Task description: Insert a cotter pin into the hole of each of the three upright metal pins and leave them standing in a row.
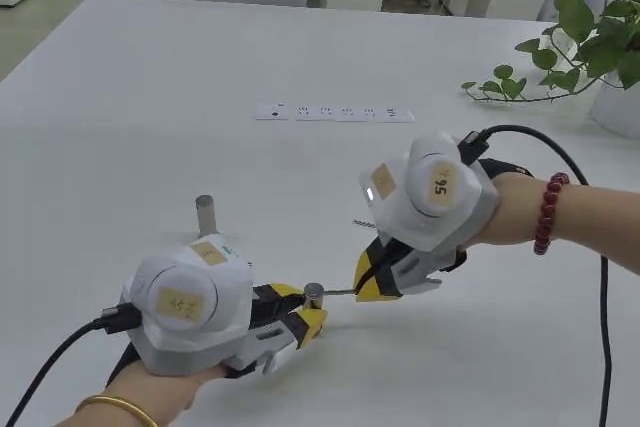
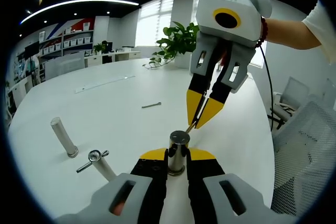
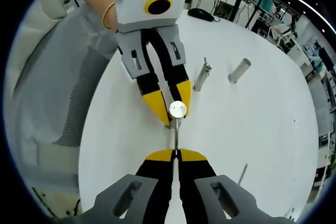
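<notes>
Holding the cotter pin [image 3: 176, 136] nipped between its closed jaws, the right gripper [image 1: 368, 287] aims it lengthwise and roughly level at the head of the metal pin [image 2: 178, 148]. That pin stands upright just to the left, clamped in the left gripper [image 1: 303, 309]. The tip meets the head, though I cannot tell whether it has entered the hole. On the smooth white table [image 1: 150, 97], a bare pin [image 1: 206, 215] and an already-fitted pin [image 2: 97, 160] stand to the left, and a spare cotter pin [image 2: 151, 106] lies farther off.

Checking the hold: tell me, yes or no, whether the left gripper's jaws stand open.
No, the left gripper is clamped shut on the upright metal pin between its yellow tips.
</notes>
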`<state>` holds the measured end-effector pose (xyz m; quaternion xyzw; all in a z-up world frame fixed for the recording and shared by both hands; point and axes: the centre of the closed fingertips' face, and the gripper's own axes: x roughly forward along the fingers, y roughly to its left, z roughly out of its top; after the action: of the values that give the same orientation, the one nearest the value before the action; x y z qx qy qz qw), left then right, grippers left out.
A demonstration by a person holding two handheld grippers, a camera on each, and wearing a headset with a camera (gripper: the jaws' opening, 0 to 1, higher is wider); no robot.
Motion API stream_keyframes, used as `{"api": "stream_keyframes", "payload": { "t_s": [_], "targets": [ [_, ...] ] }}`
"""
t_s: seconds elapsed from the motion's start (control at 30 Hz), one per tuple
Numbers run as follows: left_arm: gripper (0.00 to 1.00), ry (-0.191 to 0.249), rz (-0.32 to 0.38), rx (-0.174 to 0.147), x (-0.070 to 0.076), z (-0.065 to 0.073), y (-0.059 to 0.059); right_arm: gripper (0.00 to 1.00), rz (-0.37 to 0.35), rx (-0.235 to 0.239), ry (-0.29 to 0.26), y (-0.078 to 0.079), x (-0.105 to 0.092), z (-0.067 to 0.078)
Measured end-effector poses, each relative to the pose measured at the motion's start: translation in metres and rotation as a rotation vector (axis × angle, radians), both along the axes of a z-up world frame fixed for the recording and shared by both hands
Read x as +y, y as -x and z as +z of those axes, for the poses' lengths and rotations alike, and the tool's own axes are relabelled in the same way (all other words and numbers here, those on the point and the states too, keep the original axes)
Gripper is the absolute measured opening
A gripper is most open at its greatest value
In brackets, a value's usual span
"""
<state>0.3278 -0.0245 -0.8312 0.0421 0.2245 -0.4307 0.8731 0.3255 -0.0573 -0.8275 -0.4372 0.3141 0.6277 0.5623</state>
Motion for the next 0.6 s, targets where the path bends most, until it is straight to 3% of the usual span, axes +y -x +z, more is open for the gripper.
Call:
{"api": "stream_keyframes", "payload": {
  "t_s": [0.2,0.6],
  "targets": [
    [0.12,0.002,-0.002,0.000,-0.0002,-0.0004,-0.0002,0.03,-0.043,0.045,-0.059,0.0009,-0.0001,0.0007],
    [0.12,-0.003,-0.009,-0.003,-0.0005,-0.0012,-0.0007,0.03,-0.019,0.002,-0.062,-0.0019,0.0014,0.0006]
  ]
}}
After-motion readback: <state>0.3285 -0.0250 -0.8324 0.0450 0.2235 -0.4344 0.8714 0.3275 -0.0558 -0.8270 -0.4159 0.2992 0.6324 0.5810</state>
